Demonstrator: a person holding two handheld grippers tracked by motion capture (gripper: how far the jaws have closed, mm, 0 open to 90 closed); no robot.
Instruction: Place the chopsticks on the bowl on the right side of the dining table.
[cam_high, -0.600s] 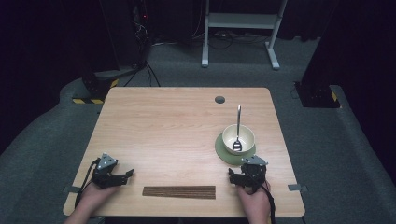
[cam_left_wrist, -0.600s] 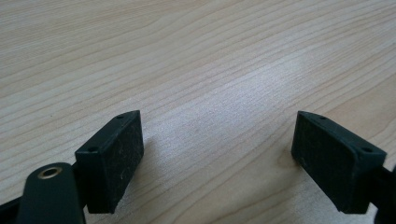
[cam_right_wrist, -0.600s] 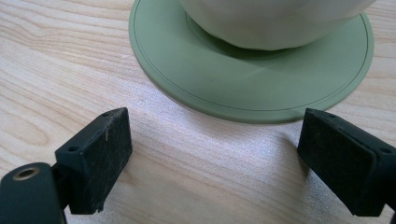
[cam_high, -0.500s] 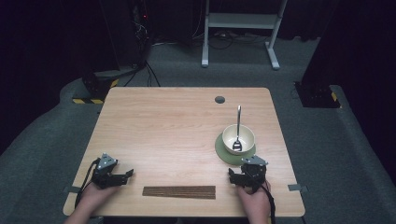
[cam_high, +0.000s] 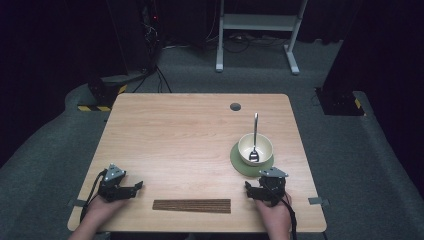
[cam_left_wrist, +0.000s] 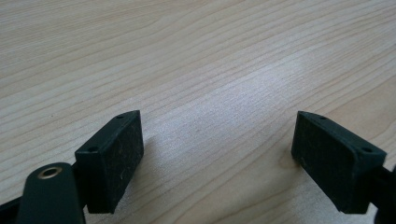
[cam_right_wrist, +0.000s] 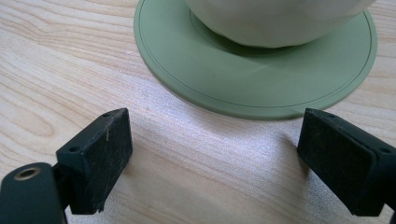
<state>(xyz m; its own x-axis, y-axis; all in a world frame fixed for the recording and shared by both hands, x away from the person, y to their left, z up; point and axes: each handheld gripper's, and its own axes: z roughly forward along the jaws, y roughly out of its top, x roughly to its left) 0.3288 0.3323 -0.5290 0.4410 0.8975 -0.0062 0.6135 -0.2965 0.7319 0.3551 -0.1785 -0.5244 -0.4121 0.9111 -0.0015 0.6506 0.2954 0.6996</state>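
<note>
Both grippers are resting spread and empty: left gripper (cam_high: 136, 187) on bare table (cam_high: 190, 135), right gripper (cam_high: 248, 187) facing the saucer (cam_right_wrist: 261, 84) at twelve o'clock. Bowl (cam_high: 255, 149) and spoon (cam_high: 255, 137) are sitting untouched; handling is not yet started.

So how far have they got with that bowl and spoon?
Hardly begun, by the look of it. Already set: the bowl sits on the green saucer with the spoon standing in it. In hand: nothing; the left gripper and right gripper rest open on the table, the right just short of the saucer. The brown mat lies untouched between them. All handling seems left to do.
</note>
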